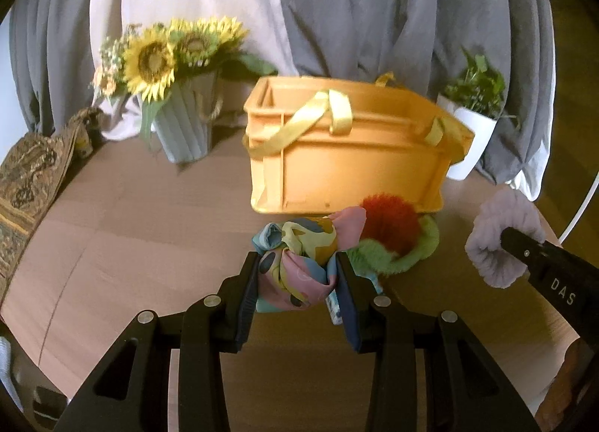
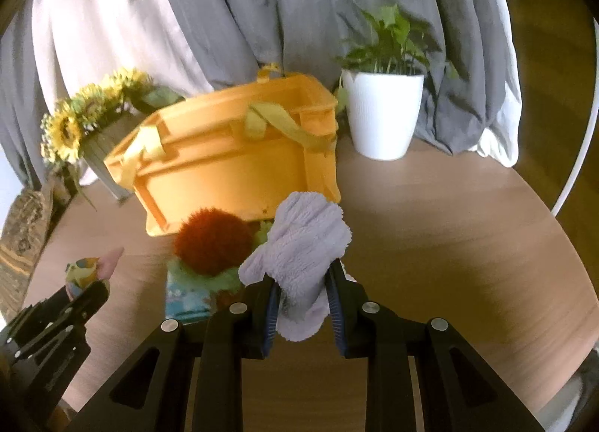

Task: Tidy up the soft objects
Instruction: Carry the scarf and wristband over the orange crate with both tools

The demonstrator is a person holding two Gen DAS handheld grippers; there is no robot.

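My left tongs (image 1: pixel 297 278) are clamped on a bunched patterned scarf (image 1: pixel 295 263). My right tongs (image 2: pixel 302 304) are closed on a fluffy lilac cloth (image 2: pixel 303 244). Straight ahead of both stands the orange crate (image 1: pixel 348 169); between it and my tongs, a red pompom (image 2: pixel 211 241) lies on a green cloth (image 1: pixel 408 256) on the table (image 1: pixel 131 226).

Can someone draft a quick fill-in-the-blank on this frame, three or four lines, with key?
1. The left hand-held gripper is shut on a multicoloured ____.
2. The right hand-held gripper holds a fluffy cloth coloured ____.
3. The crate behind the soft items is ____ in colour.
4. The red pompom lies on a fuzzy ____ cloth.

Missing words: scarf; lavender; orange; green
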